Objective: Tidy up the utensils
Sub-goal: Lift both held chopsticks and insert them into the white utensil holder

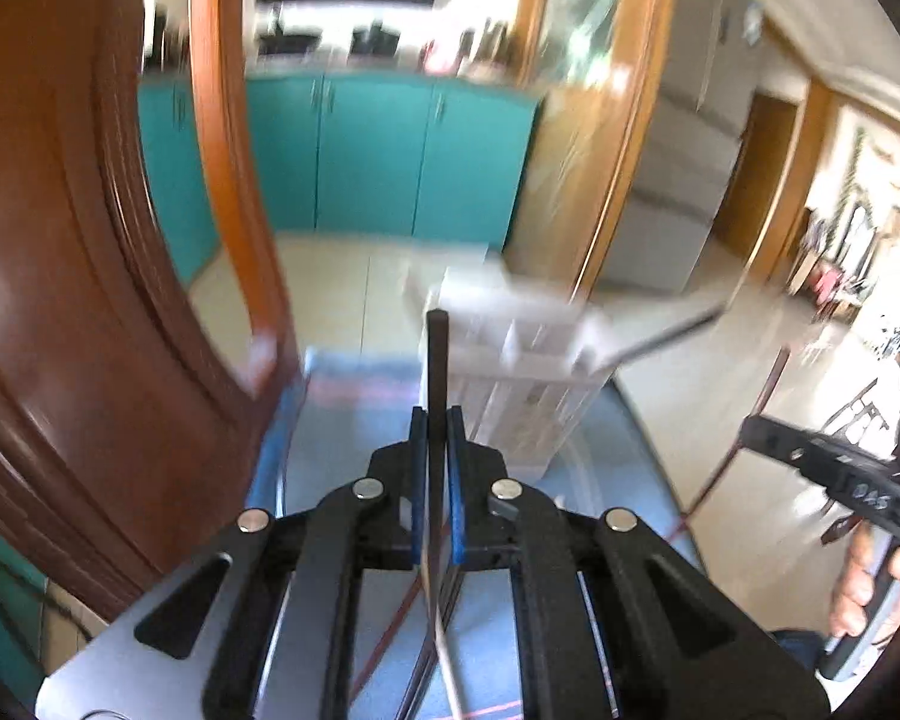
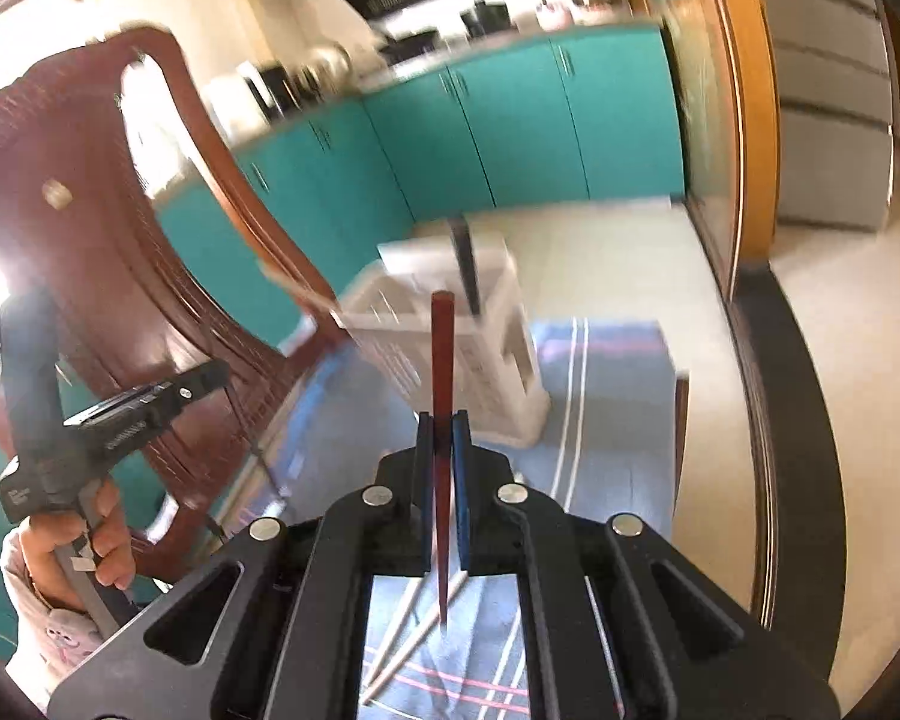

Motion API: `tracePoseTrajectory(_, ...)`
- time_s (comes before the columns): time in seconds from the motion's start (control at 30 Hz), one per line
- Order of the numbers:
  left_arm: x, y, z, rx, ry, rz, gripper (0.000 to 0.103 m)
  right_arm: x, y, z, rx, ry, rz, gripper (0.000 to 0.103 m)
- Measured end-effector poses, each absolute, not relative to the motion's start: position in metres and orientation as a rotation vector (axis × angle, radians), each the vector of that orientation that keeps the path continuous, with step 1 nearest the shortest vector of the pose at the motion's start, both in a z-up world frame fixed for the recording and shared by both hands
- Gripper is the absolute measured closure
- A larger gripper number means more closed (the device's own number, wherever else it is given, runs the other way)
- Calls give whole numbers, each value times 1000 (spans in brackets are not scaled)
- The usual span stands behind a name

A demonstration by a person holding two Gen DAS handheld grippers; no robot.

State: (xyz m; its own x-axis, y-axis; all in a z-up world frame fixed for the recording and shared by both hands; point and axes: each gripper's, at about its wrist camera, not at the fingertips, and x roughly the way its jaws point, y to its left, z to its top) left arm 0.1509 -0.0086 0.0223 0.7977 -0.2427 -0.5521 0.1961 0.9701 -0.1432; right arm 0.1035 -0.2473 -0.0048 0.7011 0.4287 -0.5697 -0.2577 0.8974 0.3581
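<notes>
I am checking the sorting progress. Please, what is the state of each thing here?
left gripper: shut on black chopstick
right gripper: shut on red-brown chopstick
white utensil holder: upright on blue cloth, one dark utensil inside
pale chopsticks: lying on cloth

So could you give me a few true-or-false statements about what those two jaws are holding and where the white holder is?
1. The left gripper is shut on a dark chopstick. True.
2. The right gripper is empty. False: it grips a reddish-brown chopstick.
3. The white utensil holder stands on a blue striped cloth. True.
4. The white utensil holder is empty. False: a dark utensil sticks out of it.
5. Pale chopsticks lie on the cloth. True.
</notes>
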Motion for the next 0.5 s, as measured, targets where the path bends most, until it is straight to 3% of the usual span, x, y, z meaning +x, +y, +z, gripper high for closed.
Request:
tracePoseTrajectory(0.27,149,-3,116,-247,234,-260,96,106,-254,94,281,441,396,96)
tracePoseTrajectory(0.4,174,-8,110,-295,164,-188,96,107,-249,124,252,288,332,96)
tracePoseTrajectory(0.5,206,-11,86,-285,198,-154,96,120,-245,115,207,258,218,96)
